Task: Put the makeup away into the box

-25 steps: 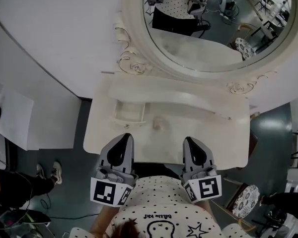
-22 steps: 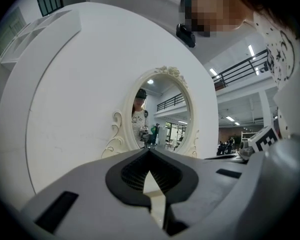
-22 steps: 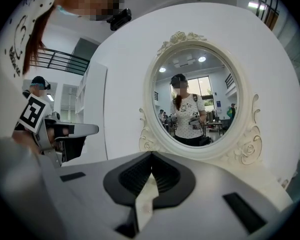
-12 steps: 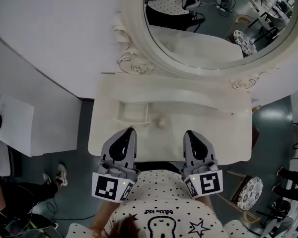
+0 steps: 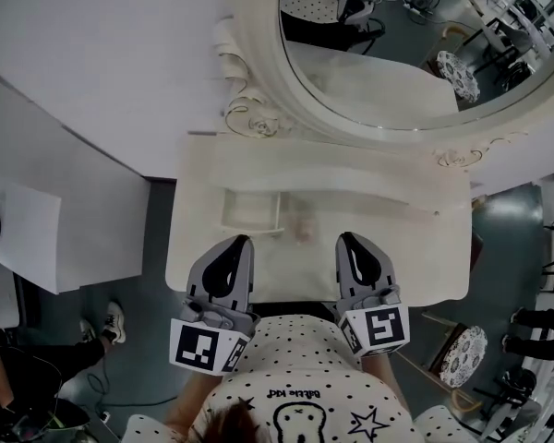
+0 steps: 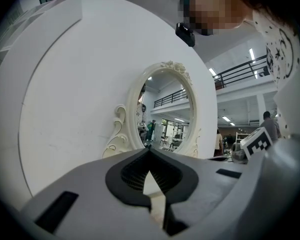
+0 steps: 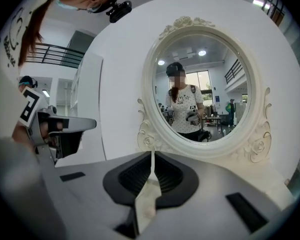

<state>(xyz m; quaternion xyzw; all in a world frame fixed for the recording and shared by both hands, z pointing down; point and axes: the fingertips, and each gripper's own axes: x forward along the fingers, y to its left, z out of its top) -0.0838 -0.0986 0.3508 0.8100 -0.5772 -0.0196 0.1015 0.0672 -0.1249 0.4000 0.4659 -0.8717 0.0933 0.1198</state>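
Left gripper (image 5: 236, 245): jaws pressed together at the tips, nothing between them and nothing touched; its own view (image 6: 149, 152) shows the ribbed pads meeting at the tip, with only pale tabletop seen through the gap behind them. Right gripper (image 5: 349, 241): jaws likewise pressed together and empty, confirmed in its own view (image 7: 152, 155). Reference item: the open box (image 5: 226, 212), cream, rectangular, standing on the dressing table (image 5: 415, 247). The left gripper's tips sit on the person's side of the box, near its front edge and clear of it. The right gripper lies well to the right of the box, level with the left one. The task's thing, a small pinkish makeup item (image 5: 303, 229), rests on the tabletop just beside the box's right wall, outside it, between the lines of the two grippers and ahead of their tips; its exact kind is too blurred to tell. The oval mirror (image 5: 397, 63) rises behind the box.
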